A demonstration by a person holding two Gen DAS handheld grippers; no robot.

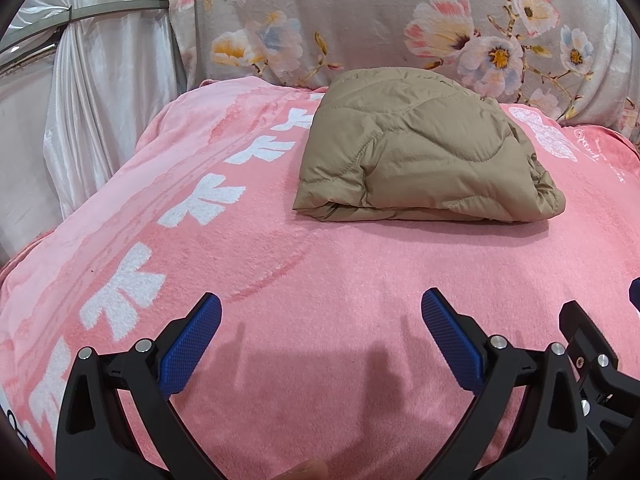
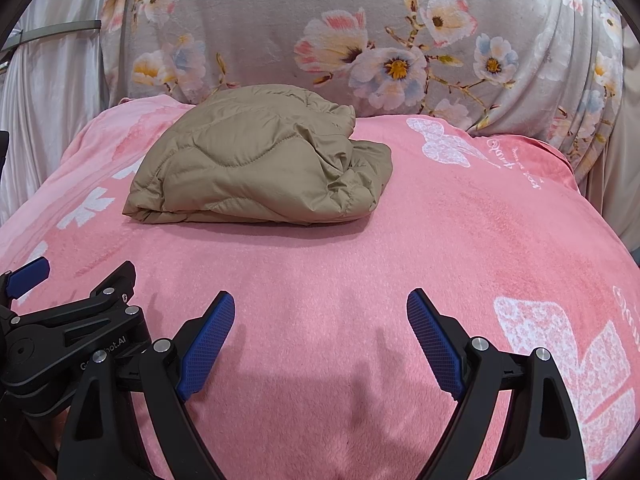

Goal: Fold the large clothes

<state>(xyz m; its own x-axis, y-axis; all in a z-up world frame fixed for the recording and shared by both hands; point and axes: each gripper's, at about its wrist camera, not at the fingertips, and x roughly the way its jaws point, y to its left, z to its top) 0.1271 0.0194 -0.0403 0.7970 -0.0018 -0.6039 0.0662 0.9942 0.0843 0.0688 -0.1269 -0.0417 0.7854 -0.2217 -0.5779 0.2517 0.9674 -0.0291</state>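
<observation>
A tan quilted jacket (image 1: 420, 152) lies folded into a thick bundle on a pink blanket (image 1: 320, 264), toward the far side. It also shows in the right wrist view (image 2: 256, 164), with a crumpled end on its right. My left gripper (image 1: 320, 308) is open and empty, hovering over bare blanket well short of the jacket. My right gripper (image 2: 320, 304) is open and empty too, beside the left one and just as far from the jacket. The left gripper's body (image 2: 72, 320) shows at the left of the right wrist view.
The pink blanket (image 2: 460, 240) carries white flower prints. A grey floral cloth (image 1: 380, 20) rises behind it. White satin curtains (image 1: 92, 120) with a metal rail hang at the left. The blanket drops off at the left and right edges.
</observation>
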